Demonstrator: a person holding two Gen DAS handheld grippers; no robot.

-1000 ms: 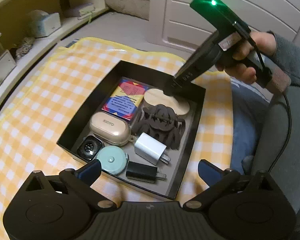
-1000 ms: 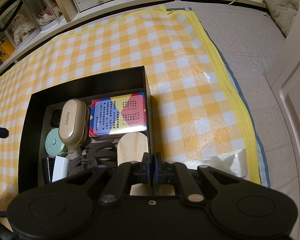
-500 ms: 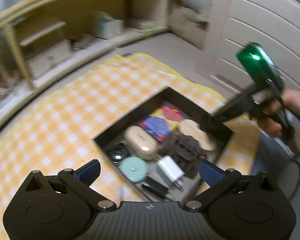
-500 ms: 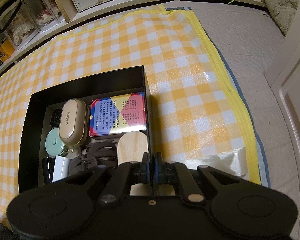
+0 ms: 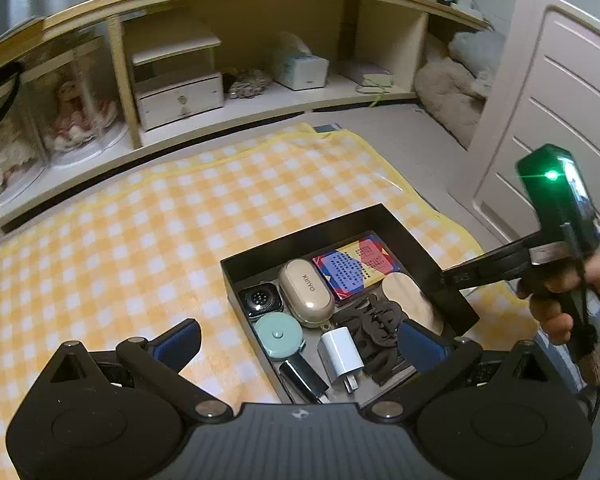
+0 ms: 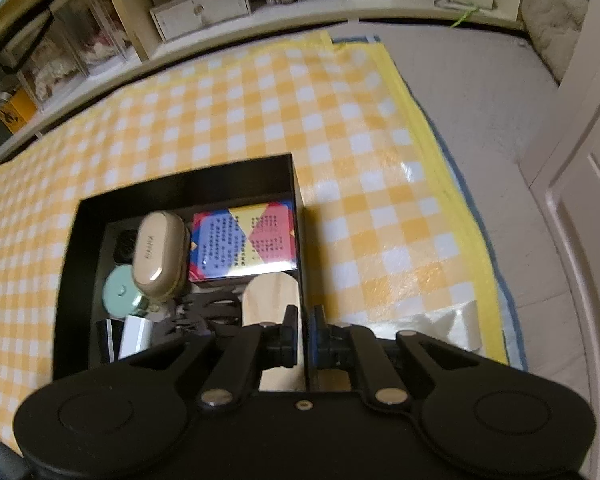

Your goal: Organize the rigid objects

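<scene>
Two wrist views over a black box (image 5: 454, 307) on a yellow-and-white checked mat (image 5: 148, 248), on the floor in front of low shelves (image 5: 172, 76); no desk in sight.

Step in hand, as I judge it: the sorting looks about done, everything rigid sits inside the box and the mat around it is bare; the right gripper (image 6: 303, 334) is at the box's right wall (image 6: 302, 248), seen bottom centre of the right view. Its jaws are nearly closed, one pad inside the wall and one outside, w/ the thin wall edge between them; a slim gap shows, so whether they truly pinch it I cannot tell for sure, but it reads as a grip on the wall.

The left gripper (image 5: 298, 340), bottom of the left view, has jaws spread wide, holding nothing, hovering above the box's near end.

Next move prob. calls for steadying or shifting the box by that wall, keeping it level so contents don't slide.

Contents, left view: beige oval case (image 5: 306, 294) centre; colourful card pack (image 5: 356, 266) upper right; pale wooden oval (image 5: 404, 292) by the right wall; black smartwatch (image 5: 260, 300) left; mint round tape measure (image 5: 278, 336); white charger plug (image 5: 342, 354); black adapter (image 5: 304, 376) at the bottom; dark brown hair claw (image 5: 374, 330) beside the plug.
</scene>
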